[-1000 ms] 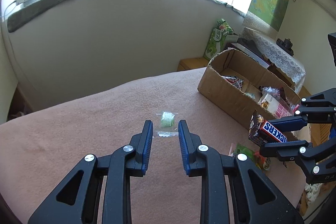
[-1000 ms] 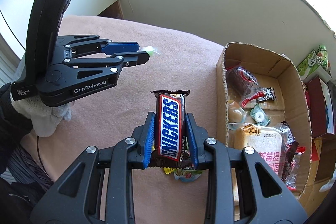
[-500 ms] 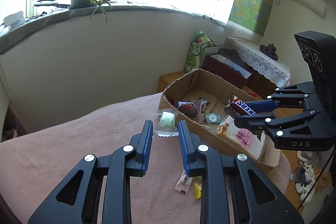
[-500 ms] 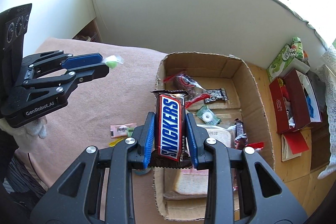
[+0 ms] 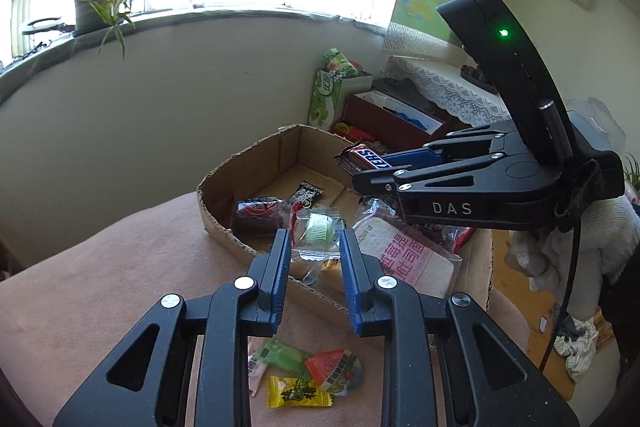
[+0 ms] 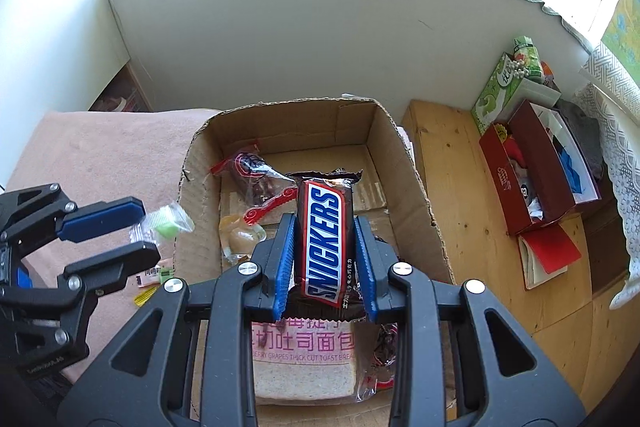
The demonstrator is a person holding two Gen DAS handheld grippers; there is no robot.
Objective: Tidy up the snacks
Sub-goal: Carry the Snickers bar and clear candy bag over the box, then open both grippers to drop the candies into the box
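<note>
My right gripper (image 6: 325,223) is shut on a Snickers bar (image 6: 326,239) and holds it above the open cardboard box (image 6: 416,195); it also shows in the left wrist view (image 5: 372,163), bar (image 5: 366,157) over the box (image 5: 240,163). My left gripper (image 5: 314,233) is shut on a clear packet with a green candy (image 5: 318,231), held just over the box's near wall. In the right wrist view the left gripper (image 6: 140,227) holds that packet (image 6: 164,225) beside the box's left wall. The box holds a toast bread pack (image 6: 304,363) and several wrapped snacks.
Several small candy packets (image 5: 304,375) lie on the pink blanket (image 5: 100,267) below my left gripper. To the right of the box are a wooden surface (image 6: 452,163), a red box (image 6: 536,167) and a green bag (image 6: 508,83). A wall stands behind.
Both grippers have moved toward the cardboard box with their snacks. The Snickers bar is now further over the box interior and the green candy packet has reached the box's wall.
</note>
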